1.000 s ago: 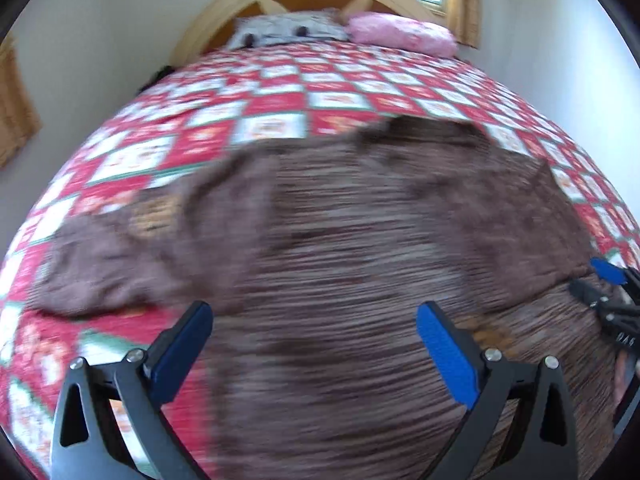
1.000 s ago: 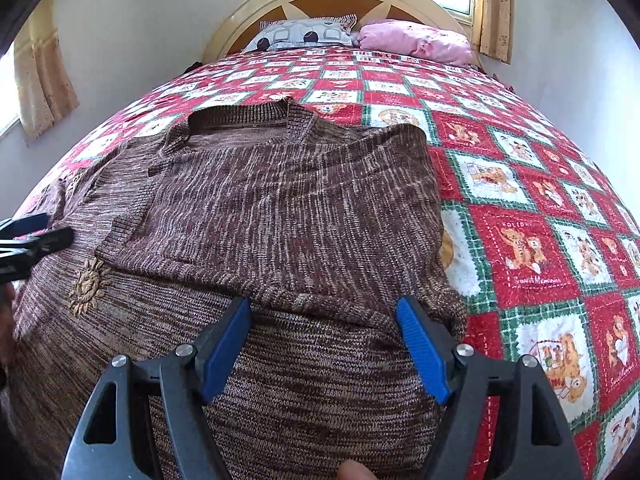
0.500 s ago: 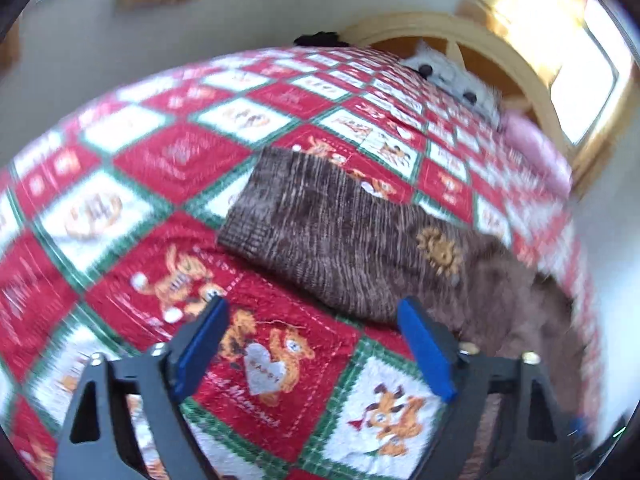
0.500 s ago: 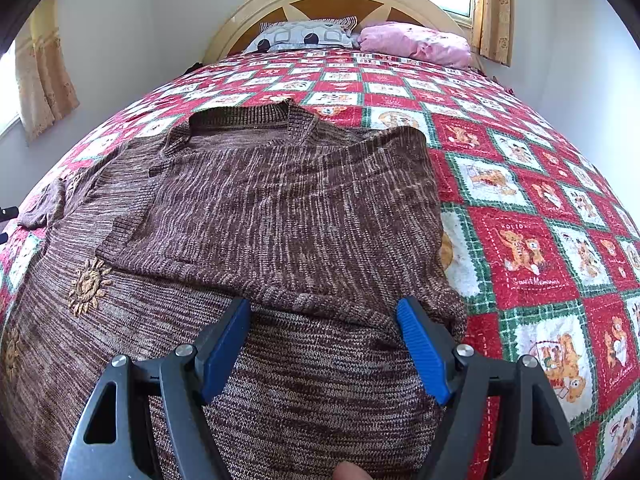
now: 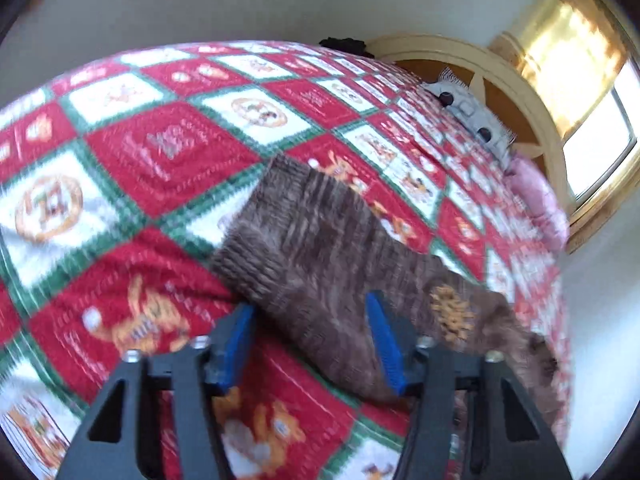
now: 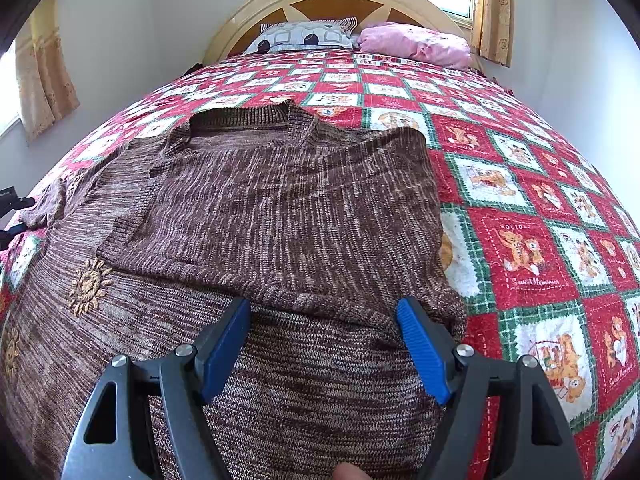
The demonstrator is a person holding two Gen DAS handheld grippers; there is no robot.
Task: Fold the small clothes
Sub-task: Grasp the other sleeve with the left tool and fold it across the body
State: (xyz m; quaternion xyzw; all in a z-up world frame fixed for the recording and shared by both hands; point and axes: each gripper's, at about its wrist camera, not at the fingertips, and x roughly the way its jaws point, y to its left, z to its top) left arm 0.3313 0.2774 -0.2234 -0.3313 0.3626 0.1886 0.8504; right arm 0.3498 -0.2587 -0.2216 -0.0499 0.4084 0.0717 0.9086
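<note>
On the quilted bed, the left hand-held gripper (image 5: 308, 344) is closing around the outstretched sleeve (image 5: 312, 256) of the brown marled knit sweater (image 6: 280, 216).

The sweater lies across the near half of the red, white and green patchwork quilt (image 6: 520, 216), one sleeve already folded over its body. A second ago the left jaws hung wide over the body; now they straddle the sleeve near the bed's left edge, not yet pinching, ready for the second fold. The right hand-held gripper (image 6: 324, 344) hovers released over the hem, unmoved.
</note>
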